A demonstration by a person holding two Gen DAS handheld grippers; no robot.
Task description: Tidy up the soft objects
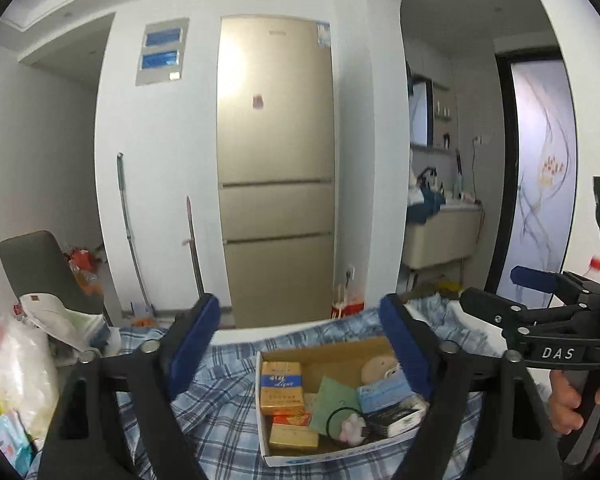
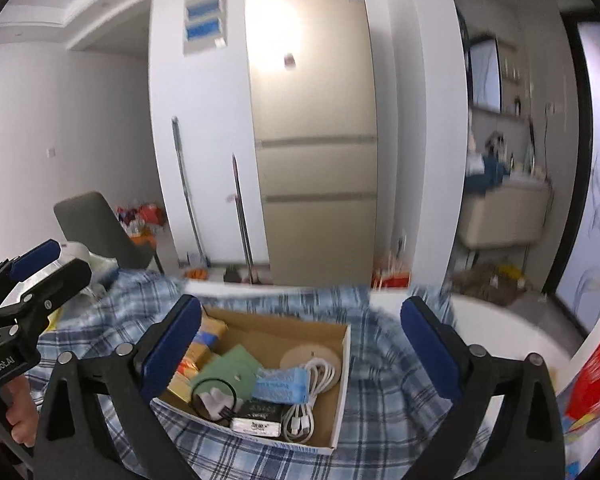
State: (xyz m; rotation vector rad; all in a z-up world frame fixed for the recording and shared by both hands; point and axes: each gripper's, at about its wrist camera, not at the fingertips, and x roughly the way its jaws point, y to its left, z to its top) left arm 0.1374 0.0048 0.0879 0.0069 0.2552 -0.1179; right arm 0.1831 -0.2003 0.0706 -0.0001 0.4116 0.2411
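On the desk (image 2: 500, 320), a blue plaid cloth (image 1: 220, 420) is spread, and one open cardboard box (image 2: 340, 400) is set on it. Behind the desk, one tall gold fridge (image 1: 276, 160) with three doors is seen against a white wall. Two long-handled mops (image 1: 130, 236) are leaned on the wall left of the fridge. One dark chair (image 1: 40, 268) is placed at the left, with plastic bags (image 1: 24, 368) piled in front of it. A vanity alcove is visible at the right.

Inside the box, three gold packs (image 1: 282, 388) are counted along the left side in the left wrist view. One green card (image 2: 228, 368), one black hair tie (image 2: 214, 394), one blue packet (image 2: 280, 388), one white cable (image 2: 320, 376), one black pack (image 2: 260, 414) and one round pale pad (image 2: 300, 354) are also held there. A small pink-white soft item (image 1: 352, 426) lies in the box near the hair tie.

The left tool (image 1: 300, 360) is held above the box with fingers spread apart, nothing between them. The right tool (image 2: 300, 360) is likewise spread apart and holds nothing.
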